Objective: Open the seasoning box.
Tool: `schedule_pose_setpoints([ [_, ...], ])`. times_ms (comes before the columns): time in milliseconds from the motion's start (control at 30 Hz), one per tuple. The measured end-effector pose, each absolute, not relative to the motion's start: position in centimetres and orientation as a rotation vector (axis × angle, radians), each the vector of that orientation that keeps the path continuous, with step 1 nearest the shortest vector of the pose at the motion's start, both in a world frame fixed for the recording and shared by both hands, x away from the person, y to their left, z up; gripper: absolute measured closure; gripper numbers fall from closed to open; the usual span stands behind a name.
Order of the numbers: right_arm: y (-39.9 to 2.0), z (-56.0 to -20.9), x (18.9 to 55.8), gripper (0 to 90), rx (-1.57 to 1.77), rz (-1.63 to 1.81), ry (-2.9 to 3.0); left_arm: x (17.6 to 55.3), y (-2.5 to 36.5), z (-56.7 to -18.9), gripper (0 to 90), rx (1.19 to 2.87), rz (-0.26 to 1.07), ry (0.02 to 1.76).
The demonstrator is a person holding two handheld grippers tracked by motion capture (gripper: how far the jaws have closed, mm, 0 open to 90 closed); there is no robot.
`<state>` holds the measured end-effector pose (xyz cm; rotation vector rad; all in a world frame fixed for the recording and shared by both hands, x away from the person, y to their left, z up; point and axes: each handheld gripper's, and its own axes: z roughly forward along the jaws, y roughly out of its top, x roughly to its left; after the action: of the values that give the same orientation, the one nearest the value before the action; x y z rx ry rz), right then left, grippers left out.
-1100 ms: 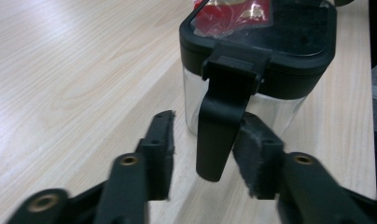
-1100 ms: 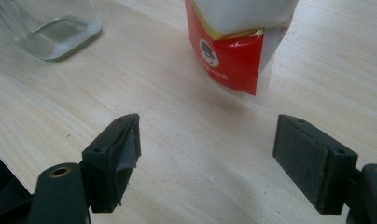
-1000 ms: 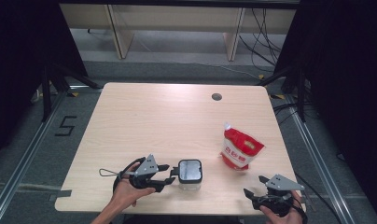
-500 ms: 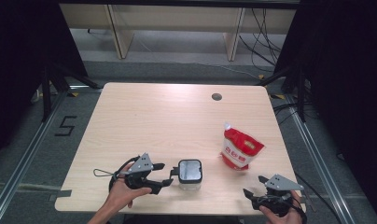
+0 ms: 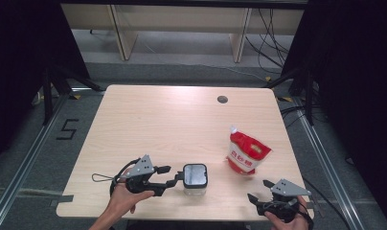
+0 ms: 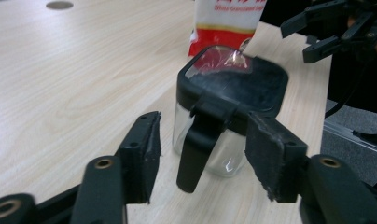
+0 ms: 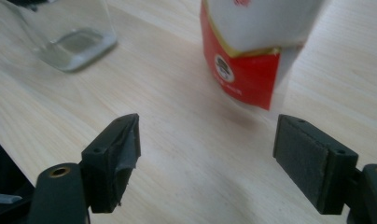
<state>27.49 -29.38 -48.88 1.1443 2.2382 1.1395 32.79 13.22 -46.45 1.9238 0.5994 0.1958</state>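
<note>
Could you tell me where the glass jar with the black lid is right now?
In the high view the jar stands near the table's front edge, just ahead of the left gripper, with the red pouch to its right.

Our left hand-held gripper [image 5: 175,176] has drawn up to the black-lidded clear glass jar [image 5: 195,178], its jaws closing further around the lid's latch.

jar [image 5: 195,176] | clear glass, black lid shut | upright, table's near edge
</note>
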Motion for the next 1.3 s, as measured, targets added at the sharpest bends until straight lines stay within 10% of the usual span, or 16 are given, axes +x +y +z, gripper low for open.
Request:
schedule_pose_setpoints([
  [433, -27.6, -48.5, 27.4, 32.0, 1.069, 1.219, 2.237, 32.7, 12.1, -45.1, 88.4, 1.891, 0.292, 0.522],
  [1300, -22.6, -47.7, 28.1, 76.5, 0.809, 1.372, 2.220, 33.1, 11.1, -46.4, 89.2, 1.905, 0.295, 0.555],
])
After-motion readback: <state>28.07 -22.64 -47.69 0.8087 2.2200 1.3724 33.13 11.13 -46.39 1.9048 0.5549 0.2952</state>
